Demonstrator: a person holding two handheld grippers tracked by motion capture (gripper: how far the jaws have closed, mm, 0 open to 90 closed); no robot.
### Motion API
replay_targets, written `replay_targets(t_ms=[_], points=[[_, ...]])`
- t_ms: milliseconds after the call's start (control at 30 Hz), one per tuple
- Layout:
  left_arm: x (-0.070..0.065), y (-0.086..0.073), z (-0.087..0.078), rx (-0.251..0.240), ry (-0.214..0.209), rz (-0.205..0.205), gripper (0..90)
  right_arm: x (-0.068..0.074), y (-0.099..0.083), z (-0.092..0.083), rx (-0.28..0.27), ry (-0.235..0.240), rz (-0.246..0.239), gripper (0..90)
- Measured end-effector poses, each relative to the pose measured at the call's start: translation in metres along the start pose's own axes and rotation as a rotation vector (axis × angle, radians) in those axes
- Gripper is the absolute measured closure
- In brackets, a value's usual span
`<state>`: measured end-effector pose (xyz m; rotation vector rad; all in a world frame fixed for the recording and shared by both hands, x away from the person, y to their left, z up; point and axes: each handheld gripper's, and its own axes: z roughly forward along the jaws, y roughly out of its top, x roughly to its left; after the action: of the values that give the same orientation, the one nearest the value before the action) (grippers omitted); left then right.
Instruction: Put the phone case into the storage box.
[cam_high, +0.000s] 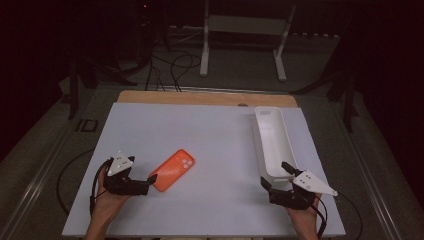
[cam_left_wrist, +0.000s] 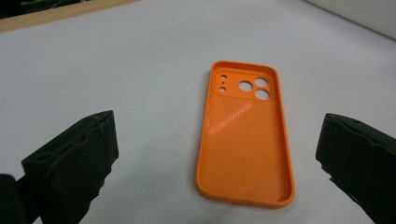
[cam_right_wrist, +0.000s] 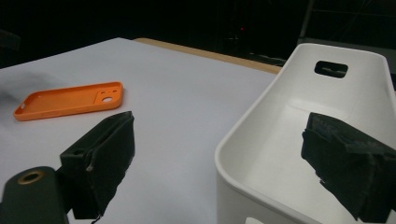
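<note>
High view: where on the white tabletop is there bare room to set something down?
Bare: the wide stretch between the orange silicone phone case and the long white plastic bin, plus the whole far-left area up to the wooden edge. Crowded: the near corners, where the left claw and right claw sit.

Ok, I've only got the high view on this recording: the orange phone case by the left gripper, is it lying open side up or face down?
Observer: Open side up. In the left gripper view the orange phone case shows its raised rim and textured inner surface.
Operator: Are the left jaws touching it?
Observer: No. The left gripper is open, with one jaw on either side of the case and bare table between.
Operator: And the white bin, anything inside?
Observer: The right gripper view shows the white bin empty in the part it sees, with a handle slot in the far wall.
Operator: The right gripper?
Observer: The right gripper is open, straddling the bin's near corner.
</note>
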<state>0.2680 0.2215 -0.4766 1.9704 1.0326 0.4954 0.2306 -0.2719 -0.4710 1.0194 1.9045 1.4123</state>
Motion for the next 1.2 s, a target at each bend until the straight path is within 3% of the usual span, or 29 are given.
replay_targets(t_ms=[667,1200], points=[[-0.004,0.008,0.022,0.069,-0.042,0.028,0.0,0.001,0.001,0.0,0.002,0.0,0.0,9.7],[-0.009,0.008,0.035,0.136,-0.044,0.049,0.0,0.002,0.002,0.002,0.003,0.001,-0.003,9.7]])
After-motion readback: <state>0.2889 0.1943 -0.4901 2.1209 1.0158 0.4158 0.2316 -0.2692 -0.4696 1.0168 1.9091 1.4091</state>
